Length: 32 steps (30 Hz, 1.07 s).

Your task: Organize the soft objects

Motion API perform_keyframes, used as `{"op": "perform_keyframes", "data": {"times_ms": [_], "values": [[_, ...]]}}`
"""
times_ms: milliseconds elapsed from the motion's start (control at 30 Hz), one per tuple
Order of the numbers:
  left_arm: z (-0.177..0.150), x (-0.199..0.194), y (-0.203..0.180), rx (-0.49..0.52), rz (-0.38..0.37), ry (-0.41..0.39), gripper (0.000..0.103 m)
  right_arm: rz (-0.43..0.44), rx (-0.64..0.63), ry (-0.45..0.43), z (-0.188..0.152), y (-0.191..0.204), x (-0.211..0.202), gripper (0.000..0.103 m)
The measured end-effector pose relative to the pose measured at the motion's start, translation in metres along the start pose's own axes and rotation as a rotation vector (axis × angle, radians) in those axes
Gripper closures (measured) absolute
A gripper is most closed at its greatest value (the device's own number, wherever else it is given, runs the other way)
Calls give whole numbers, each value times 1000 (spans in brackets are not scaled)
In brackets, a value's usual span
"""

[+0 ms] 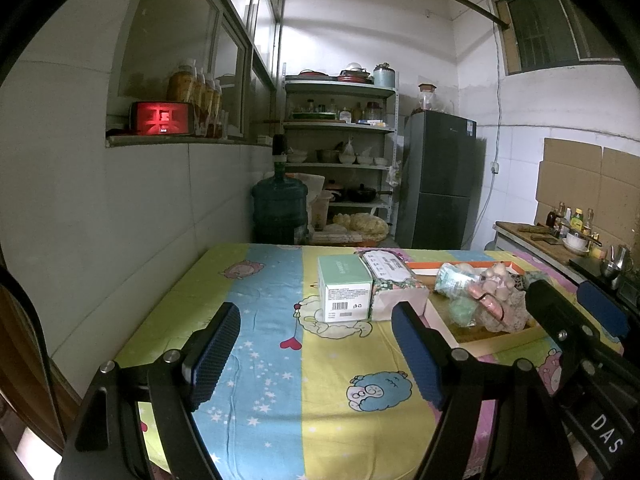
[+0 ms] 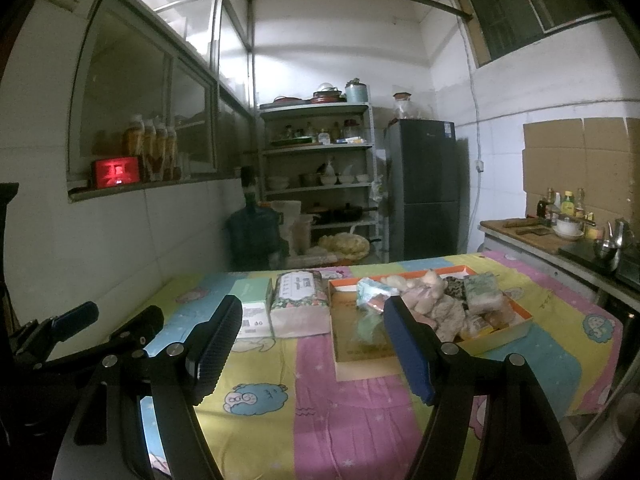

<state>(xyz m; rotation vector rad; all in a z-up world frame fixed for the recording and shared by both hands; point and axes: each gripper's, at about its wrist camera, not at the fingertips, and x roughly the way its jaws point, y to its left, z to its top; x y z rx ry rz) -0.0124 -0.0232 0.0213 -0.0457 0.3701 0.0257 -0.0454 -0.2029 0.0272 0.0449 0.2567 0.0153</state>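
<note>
Both the left hand-held gripper (image 1: 316,354) and right hand-held gripper (image 2: 312,346) hover spread and empty. Soft plush toys and packets (image 2: 436,300) fill the shallow orange-rimmed cardboard tray (image 2: 520,322); mint-green box (image 2: 252,306) and floral tissue pack (image 2: 300,300) stand left of it, either sorted or awaiting sorting.

Open near side, crowded far side

The bench (image 2: 340,408) lies bare in front; beyond, the green box (image 2: 254,308), floral tissue pack (image 2: 300,304) and piled orange tray (image 2: 520,322) block the way.

Tray (image 2: 516,330) contents heaped, partly hidden.
</note>
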Motion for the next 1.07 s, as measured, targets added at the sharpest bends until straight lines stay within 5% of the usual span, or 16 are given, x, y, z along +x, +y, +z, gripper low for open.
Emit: {"op": "perform_keyframes", "data": {"times_ms": [1067], "values": [[-7,5,3,6,4,10,25,-1,6,2,0,1,-2,28]]}}
